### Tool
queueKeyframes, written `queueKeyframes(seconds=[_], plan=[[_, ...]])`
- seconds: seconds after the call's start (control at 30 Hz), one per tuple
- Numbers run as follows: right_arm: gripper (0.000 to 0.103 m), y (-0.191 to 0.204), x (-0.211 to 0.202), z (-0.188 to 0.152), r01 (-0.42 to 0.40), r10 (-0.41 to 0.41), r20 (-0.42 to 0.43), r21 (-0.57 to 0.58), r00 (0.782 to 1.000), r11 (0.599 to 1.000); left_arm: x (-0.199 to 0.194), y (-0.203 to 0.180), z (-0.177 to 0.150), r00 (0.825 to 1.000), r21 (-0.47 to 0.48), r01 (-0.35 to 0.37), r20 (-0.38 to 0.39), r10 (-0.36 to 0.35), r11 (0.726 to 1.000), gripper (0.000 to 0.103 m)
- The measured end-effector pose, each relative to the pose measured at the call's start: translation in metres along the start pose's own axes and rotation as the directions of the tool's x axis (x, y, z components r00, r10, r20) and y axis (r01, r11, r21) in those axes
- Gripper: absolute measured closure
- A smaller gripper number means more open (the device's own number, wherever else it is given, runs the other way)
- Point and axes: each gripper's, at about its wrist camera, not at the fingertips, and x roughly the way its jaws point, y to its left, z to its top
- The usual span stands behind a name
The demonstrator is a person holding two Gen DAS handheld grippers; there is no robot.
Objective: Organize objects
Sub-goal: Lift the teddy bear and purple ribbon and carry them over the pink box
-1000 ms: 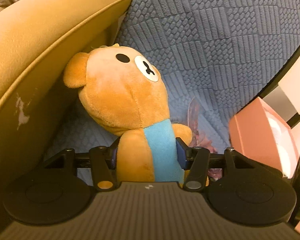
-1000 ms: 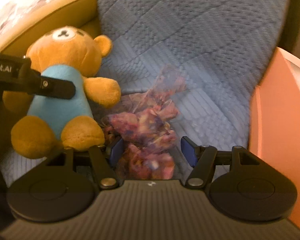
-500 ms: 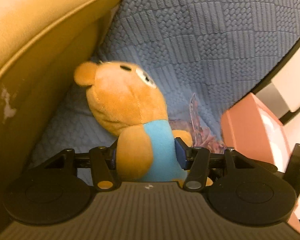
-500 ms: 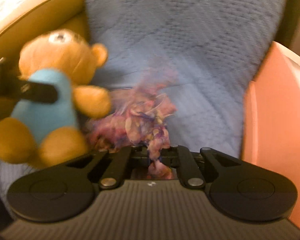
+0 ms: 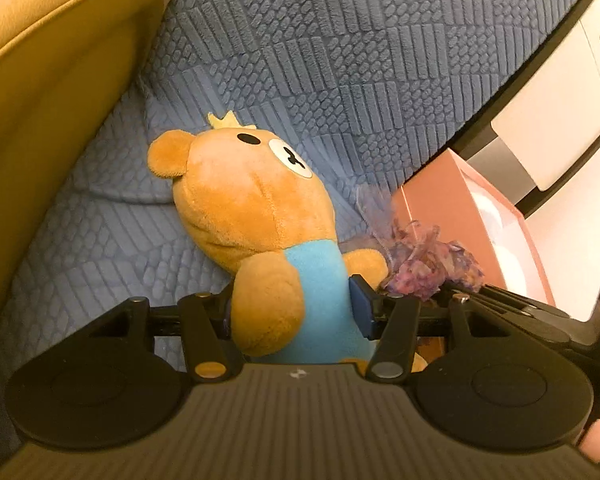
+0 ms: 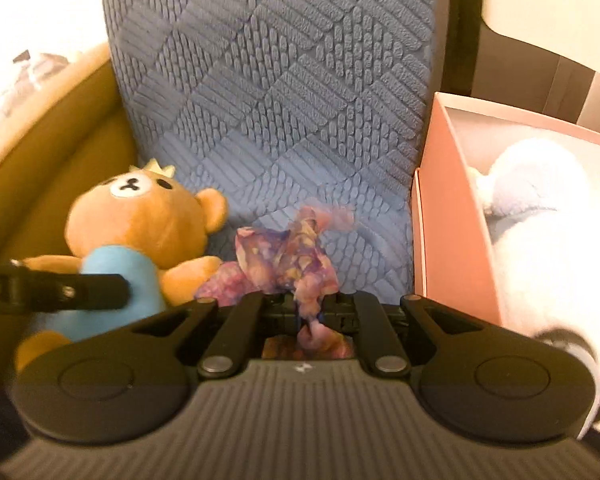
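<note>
An orange plush bear (image 5: 256,208) in a blue shirt leans over the blue quilted cushion (image 5: 340,60). My left gripper (image 5: 296,312) is shut on the bear's blue torso. The bear (image 6: 140,224) shows at the left of the right wrist view, with the left gripper's finger (image 6: 80,286) across its body. A sheer bag of pink and purple dried petals (image 6: 296,260) is pinched in my right gripper (image 6: 310,308), lifted off the cushion (image 6: 280,80). The same petal bag (image 5: 428,268) appears beside the bear's arm in the left wrist view.
A pink open box (image 6: 448,200) stands right of the cushion, with a white plush toy (image 6: 548,216) inside; the box (image 5: 460,216) also shows in the left wrist view. A mustard-yellow leather armrest (image 5: 52,60) rises on the left. White furniture (image 5: 560,92) stands behind the box.
My right gripper closed on the petal bag and lifted it, swinging toward the pink box. The left gripper shifted with the bear, which now leans further back.
</note>
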Motion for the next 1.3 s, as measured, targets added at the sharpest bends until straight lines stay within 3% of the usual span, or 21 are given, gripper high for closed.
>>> queueKeyframes(seconds=[0.23,0.47,0.87,1.3], plan=[[0.093,-0.004,-0.036,-0.017,-0.021,0.023,-0.038,0.057,0.999,0.998,-0.025,-0.032,-0.016,0.999,0.043,-0.036,-0.012,0.037,0.998,0.044],[0.093,-0.010,-0.094,-0.017,-0.030,0.032,-0.018,0.084,0.999,0.996,-0.073,-0.063,-0.030,1.000,0.042,-0.012,0.000,0.012,0.999,0.044],[0.092,-0.030,-0.185,-0.015,-0.046,0.045,0.015,0.163,0.999,0.986,-0.137,-0.126,-0.046,1.000,0.127,-0.007,0.005,0.007,0.992,0.044],[0.092,-0.058,-0.248,-0.015,-0.061,0.048,0.071,0.198,0.996,0.978,-0.164,-0.184,-0.055,0.999,0.182,0.028,0.012,-0.031,0.983,0.044]])
